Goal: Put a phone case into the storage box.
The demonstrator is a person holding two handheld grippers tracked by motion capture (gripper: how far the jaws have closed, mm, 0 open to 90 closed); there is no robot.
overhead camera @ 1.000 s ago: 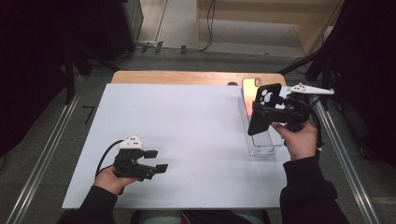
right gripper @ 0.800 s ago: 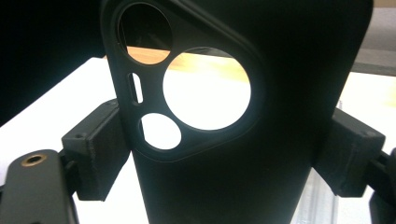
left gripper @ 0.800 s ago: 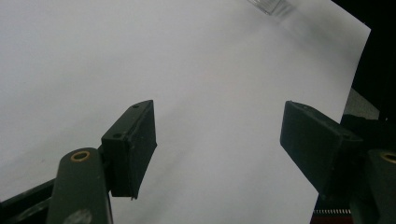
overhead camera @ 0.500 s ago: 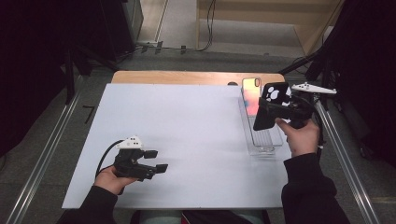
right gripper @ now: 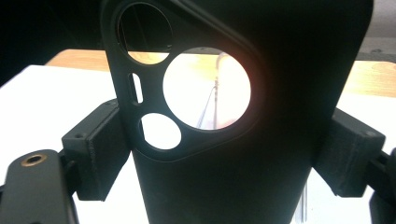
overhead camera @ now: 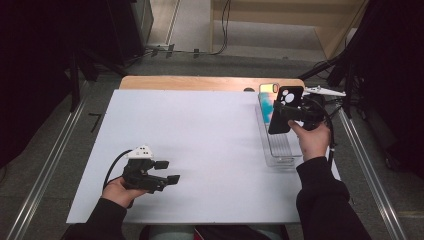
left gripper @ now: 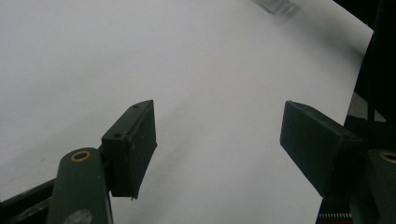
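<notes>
My right gripper (overhead camera: pixel 290 114) is shut on a black phone case (overhead camera: pixel 285 109) with round camera cut-outs, held upright above a clear plastic tray (overhead camera: pixel 280 150) at the table's right side. In the right gripper view the case (right gripper: pixel 224 140) stands between both pads (right gripper: pixel 100 149), which press its two edges. A phone with a colourful lit screen (overhead camera: pixel 266 102) leans in the tray just behind the case. My left gripper (overhead camera: pixel 167 171) rests open near the front left of the white table sheet (overhead camera: pixel 200 140). Between its pads (left gripper: pixel 133 144) there is nothing but bare sheet.
A wooden table edge (overhead camera: pixel 200 82) runs along the back of the sheet. Metal rails (overhead camera: pixel 50 165) flank the table left and right. Cables (overhead camera: pixel 220 30) lie on the floor behind. The sheet's middle stretches wide between the two hands.
My right hand has carried the case toward the table's far right and lower, closer to the tray. The left hand has kept still.
</notes>
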